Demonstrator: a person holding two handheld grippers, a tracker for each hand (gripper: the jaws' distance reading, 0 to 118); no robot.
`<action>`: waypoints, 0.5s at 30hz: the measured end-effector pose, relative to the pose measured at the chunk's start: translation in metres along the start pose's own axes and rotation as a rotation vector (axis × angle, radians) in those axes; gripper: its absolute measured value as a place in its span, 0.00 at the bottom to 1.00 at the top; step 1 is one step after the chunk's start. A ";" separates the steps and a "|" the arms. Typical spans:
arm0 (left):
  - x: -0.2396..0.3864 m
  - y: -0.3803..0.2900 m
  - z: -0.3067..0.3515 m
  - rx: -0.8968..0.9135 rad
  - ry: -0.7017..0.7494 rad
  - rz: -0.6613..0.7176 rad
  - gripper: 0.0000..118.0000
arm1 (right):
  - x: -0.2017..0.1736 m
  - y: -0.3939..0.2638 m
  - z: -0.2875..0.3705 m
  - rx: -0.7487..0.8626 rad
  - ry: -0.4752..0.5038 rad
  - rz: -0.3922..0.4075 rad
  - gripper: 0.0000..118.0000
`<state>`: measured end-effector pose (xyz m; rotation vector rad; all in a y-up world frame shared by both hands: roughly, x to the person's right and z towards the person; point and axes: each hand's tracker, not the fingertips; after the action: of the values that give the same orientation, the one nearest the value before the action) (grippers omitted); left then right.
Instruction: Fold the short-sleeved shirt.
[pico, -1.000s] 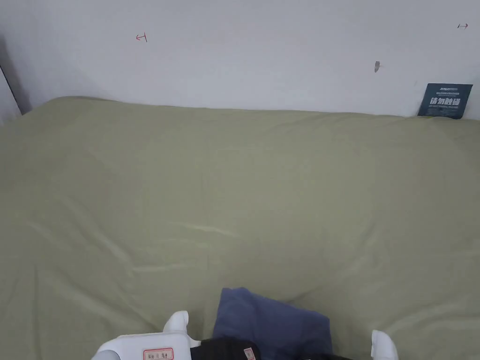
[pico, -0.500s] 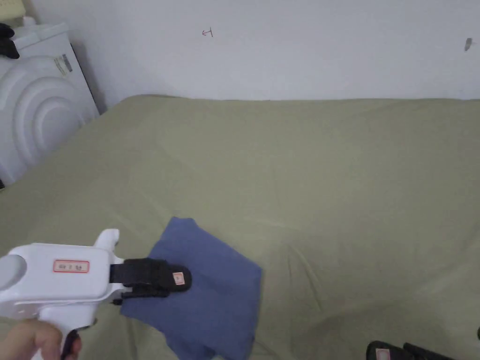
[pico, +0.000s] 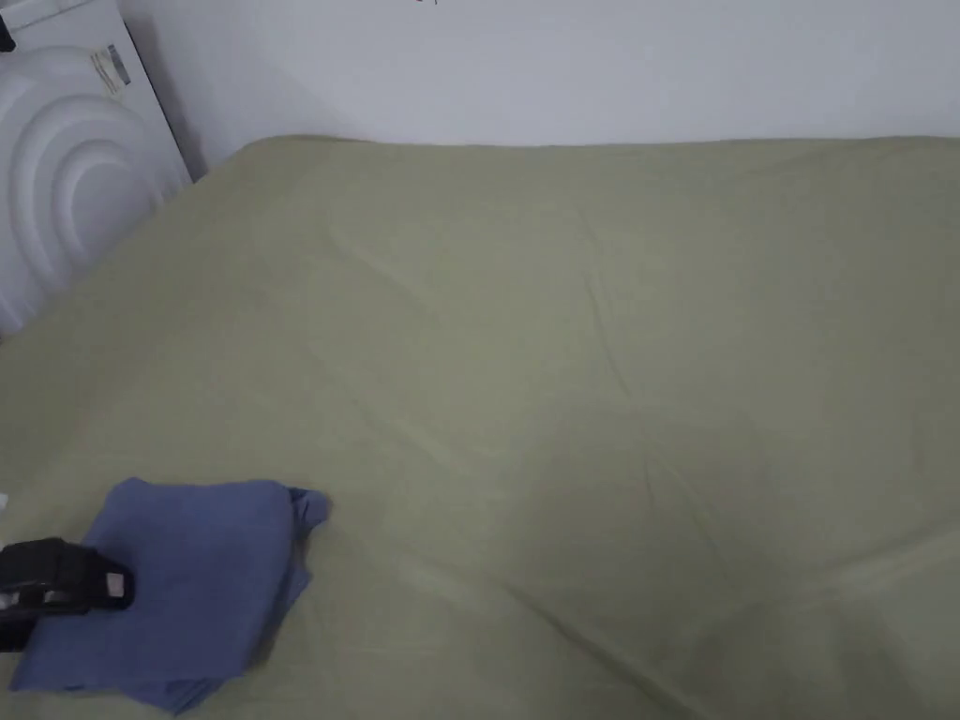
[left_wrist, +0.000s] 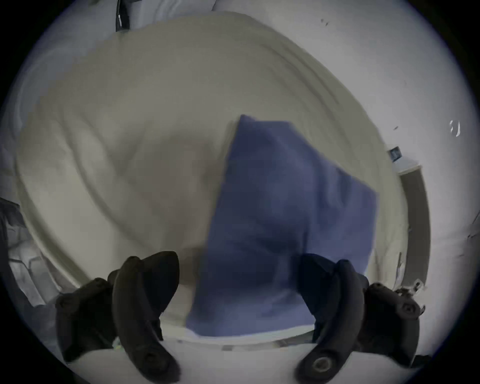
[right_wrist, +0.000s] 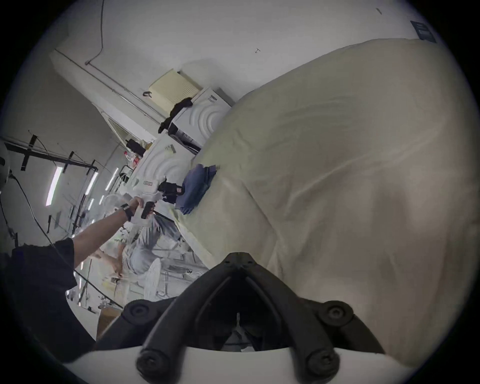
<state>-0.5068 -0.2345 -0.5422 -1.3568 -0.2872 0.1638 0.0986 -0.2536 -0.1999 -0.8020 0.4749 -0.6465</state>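
Observation:
The blue short-sleeved shirt (pico: 187, 581) lies folded into a small rectangle near the front left corner of the olive-green bed (pico: 581, 356). My left gripper (pico: 111, 586) reaches in from the left edge, its black jaws over the shirt's left side. In the left gripper view the shirt (left_wrist: 285, 220) spreads between and beyond the left gripper (left_wrist: 239, 272), whose jaws stand wide apart. The right gripper (right_wrist: 239, 256) hovers over bare sheet with its jaws closed tip to tip on nothing. From there the shirt (right_wrist: 198, 181) and left gripper (right_wrist: 172, 191) sit far off.
White appliances with ringed panels (pico: 56, 178) stand against the bed's left side, by the white wall (pico: 562, 66). The sheet has shallow creases. In the right gripper view a person's arm (right_wrist: 101, 231) holds the left gripper, and another person (right_wrist: 145, 246) stands beyond the bed.
The head camera swung left and down. The left gripper brought the shirt leftward across the bed to the front left corner, and its jaws now stand apart. The right gripper left the head view.

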 end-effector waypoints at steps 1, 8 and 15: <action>-0.002 -0.002 0.013 0.009 -0.045 -0.003 0.82 | -0.005 0.001 0.005 -0.002 -0.005 0.013 0.01; 0.062 -0.026 0.150 0.295 0.337 -0.229 0.75 | -0.022 0.008 0.068 0.072 -0.152 0.125 0.01; 0.232 -0.107 0.200 0.687 0.184 -0.438 0.75 | -0.059 0.036 0.150 0.238 -0.479 0.335 0.01</action>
<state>-0.3505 -0.0047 -0.3756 -0.6008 -0.3272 -0.2158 0.1611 -0.1190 -0.1275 -0.6051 0.0853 -0.1810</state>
